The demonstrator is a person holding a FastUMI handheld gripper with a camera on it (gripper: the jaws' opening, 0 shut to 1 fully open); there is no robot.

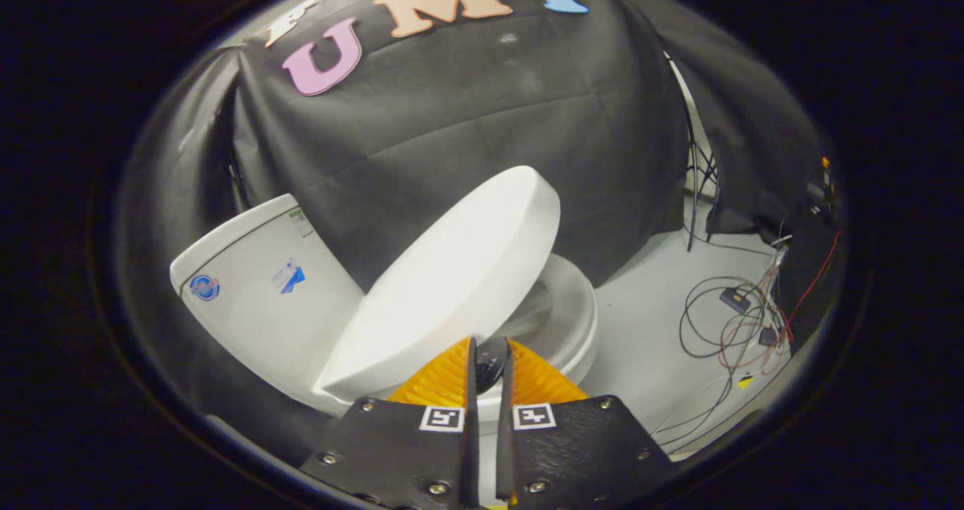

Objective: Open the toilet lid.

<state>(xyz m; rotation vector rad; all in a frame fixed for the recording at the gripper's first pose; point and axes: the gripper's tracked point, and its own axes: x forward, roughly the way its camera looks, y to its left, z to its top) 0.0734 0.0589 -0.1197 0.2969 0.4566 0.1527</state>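
Between the fingers (pixel 488 359) only a narrow gap, nothing gripped; their tips sit just under the lower edge of the toilet lid (pixel 444 284), likely pushing it up rather than pinching. Lid is half raised, tilted toward the tank (pixel 256 284), seat (pixel 565 306) exposed beyond; room behind lid looks free to swing, cables (pixel 723 322) on floor well apart.

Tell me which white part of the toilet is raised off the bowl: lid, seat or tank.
The lid, tilted up just beyond the nearly closed gripper; the seat lies flat and the tank stands behind.
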